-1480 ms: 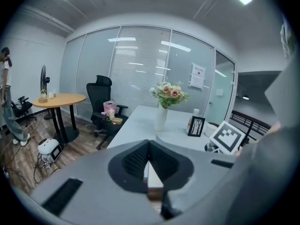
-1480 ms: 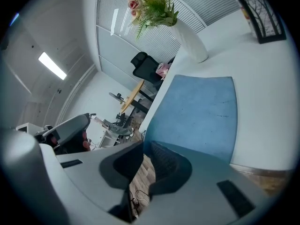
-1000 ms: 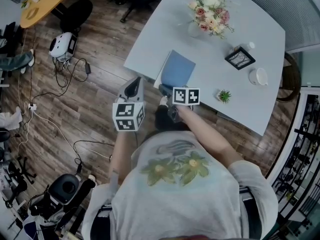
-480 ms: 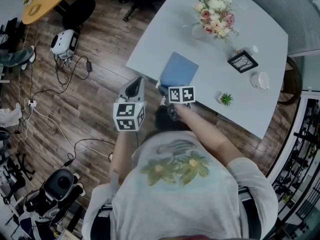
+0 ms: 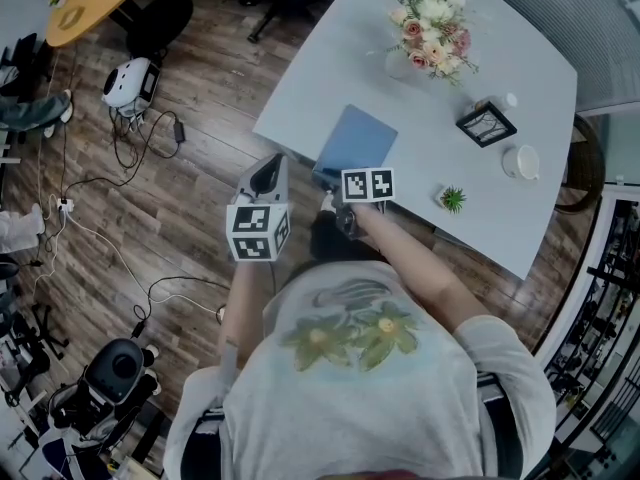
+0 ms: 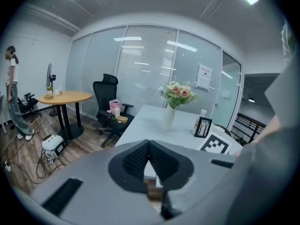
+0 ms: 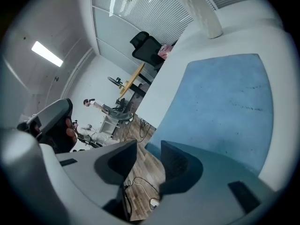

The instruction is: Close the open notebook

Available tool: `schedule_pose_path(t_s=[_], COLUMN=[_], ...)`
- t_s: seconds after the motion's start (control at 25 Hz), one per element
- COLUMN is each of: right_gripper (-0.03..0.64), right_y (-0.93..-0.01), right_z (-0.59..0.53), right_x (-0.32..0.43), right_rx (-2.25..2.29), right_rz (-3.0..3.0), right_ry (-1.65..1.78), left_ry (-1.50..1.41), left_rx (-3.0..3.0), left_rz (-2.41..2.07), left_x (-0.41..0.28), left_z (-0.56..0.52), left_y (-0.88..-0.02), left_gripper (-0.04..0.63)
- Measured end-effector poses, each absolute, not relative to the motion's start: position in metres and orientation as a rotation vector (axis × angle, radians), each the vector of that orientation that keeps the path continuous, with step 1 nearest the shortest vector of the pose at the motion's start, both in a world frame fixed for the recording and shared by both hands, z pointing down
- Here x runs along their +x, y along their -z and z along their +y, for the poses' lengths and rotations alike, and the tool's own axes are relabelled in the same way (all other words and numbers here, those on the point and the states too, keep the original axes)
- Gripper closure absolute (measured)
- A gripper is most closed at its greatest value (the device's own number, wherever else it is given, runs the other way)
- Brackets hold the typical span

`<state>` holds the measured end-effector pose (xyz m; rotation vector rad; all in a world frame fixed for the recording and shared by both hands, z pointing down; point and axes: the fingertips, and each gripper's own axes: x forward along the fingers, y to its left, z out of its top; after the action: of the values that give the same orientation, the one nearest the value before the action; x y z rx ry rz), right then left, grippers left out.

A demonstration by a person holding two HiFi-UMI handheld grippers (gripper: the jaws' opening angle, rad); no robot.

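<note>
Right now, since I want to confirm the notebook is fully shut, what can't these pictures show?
- The notebook's near corner: head view, covered by the right gripper, whose jaws are opening with nothing between them.
- Its pages: the right gripper view shows only the blue cover.
- The picture frame's contents: head view, too small.

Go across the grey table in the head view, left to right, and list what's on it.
notebook → flowers → picture frame → cup. The plant is left out: it falls within the flowers' span.
</note>
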<state>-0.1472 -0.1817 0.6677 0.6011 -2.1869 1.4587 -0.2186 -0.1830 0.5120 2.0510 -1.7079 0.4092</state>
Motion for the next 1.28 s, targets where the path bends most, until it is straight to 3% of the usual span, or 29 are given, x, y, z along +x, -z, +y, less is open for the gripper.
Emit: schedule_pose_path(t_s=[0.12,0.6,1.28], right_gripper=[0.433,0.433,0.436], right_y=[-0.657,-0.603,-0.509], right_z=[-0.185,-0.206,-0.187], right_x=[-0.145,-0.122,-0.091], right_rx=[0.613,0.764,0.882], right_rz=[-2.220,-2.389,-2.628], right_ry=[-1.430,-1.326,-0.835], left_ry=[-0.407,-0.355,-0.314], left_rx=[2.056,2.083,2.162], left_rz=[-1.711,-1.724,-1.696], left_x=[-0.218,-0.213,-0.175], left_z=[-0.182,-0.177,-0.167], left_y=[-0.510,-0.492,-0.468], left_gripper=[0.592,0.592,0.592])
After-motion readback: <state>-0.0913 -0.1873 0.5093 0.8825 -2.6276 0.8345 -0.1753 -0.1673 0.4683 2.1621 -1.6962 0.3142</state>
